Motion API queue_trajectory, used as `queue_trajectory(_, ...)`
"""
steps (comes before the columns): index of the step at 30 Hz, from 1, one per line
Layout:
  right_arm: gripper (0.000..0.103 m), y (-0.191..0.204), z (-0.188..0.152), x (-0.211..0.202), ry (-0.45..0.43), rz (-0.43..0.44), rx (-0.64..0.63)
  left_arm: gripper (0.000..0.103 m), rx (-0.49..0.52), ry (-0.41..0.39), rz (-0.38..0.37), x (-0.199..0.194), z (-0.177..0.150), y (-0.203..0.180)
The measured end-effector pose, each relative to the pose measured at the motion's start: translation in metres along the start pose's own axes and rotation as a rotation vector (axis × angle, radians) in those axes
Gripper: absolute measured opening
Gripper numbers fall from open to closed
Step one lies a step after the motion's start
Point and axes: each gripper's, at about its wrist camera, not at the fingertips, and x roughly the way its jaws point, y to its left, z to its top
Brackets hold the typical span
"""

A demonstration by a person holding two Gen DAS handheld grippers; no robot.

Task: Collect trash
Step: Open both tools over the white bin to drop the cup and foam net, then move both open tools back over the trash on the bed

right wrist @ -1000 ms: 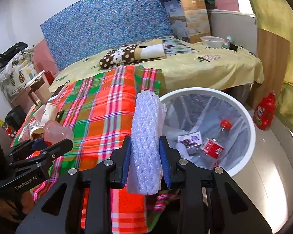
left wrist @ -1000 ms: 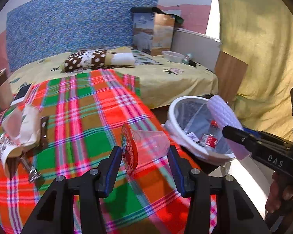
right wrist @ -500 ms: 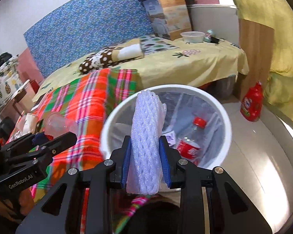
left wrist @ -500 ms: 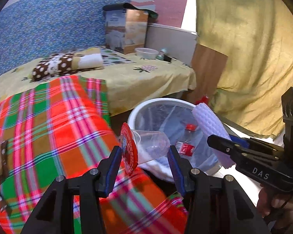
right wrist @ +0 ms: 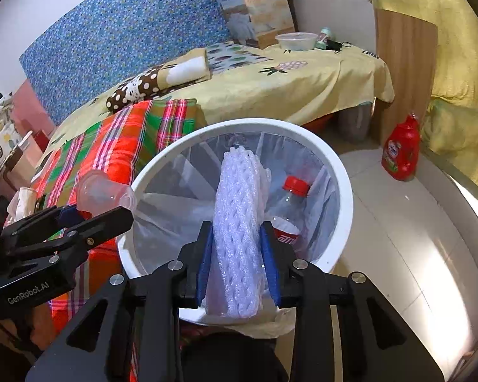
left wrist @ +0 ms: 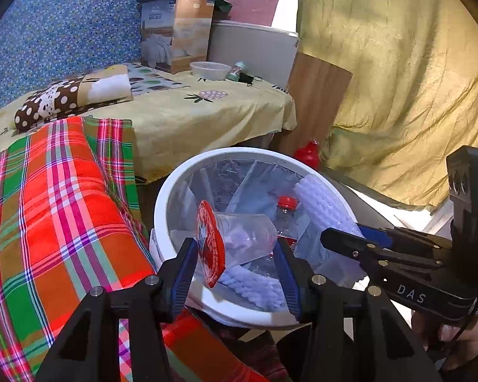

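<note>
Bedside bin (right wrist: 341, 172) — bottle (right wrist: 290, 203) half hidden.

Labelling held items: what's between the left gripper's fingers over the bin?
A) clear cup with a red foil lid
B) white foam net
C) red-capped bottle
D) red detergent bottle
A: in the left wrist view the left gripper holds a clear cup with a red lid above the bin; the foam net sits between the right gripper's opening fingers, and the bottle lies in the bin.
</note>
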Motion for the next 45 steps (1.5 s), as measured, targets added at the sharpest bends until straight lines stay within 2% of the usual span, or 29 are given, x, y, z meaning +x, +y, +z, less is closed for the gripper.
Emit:
queue_trajectory(2, 0.038, -0.003, 0.001, 0.001, -0.005, 0.007, 0.011, 0.055, 0.001, 0.000, 0.011, 0.002, 0.001, 0.001)
queue_trajectory(3, 0.044, -0.004, 0.001, 0.001, -0.007, 0.008, 0.014, 0.059, 0.001, -0.001, 0.011, 0.003, 0.001, 0.001)
queue_trajectory(5, 0.049, -0.006, 0.001, -0.001, -0.014, 0.011, 0.020, 0.061, -0.001, -0.007, 0.007, 0.003, 0.002, 0.002)
queue_trajectory(12, 0.049, -0.004, 0.002, -0.010, -0.041, 0.008, 0.019, 0.061, -0.025, -0.034, 0.000, -0.008, 0.004, 0.007)
queue_trajectory(21, 0.049, 0.014, -0.001, -0.020, -0.062, 0.046, -0.015, 0.061, -0.029, -0.055, 0.013, -0.035, -0.007, 0.009)
queue_trajectory(45, 0.049, 0.094, -0.020, -0.034, -0.072, 0.131, -0.174, 0.057, -0.161, -0.109, 0.143, -0.125, -0.062, 0.055)
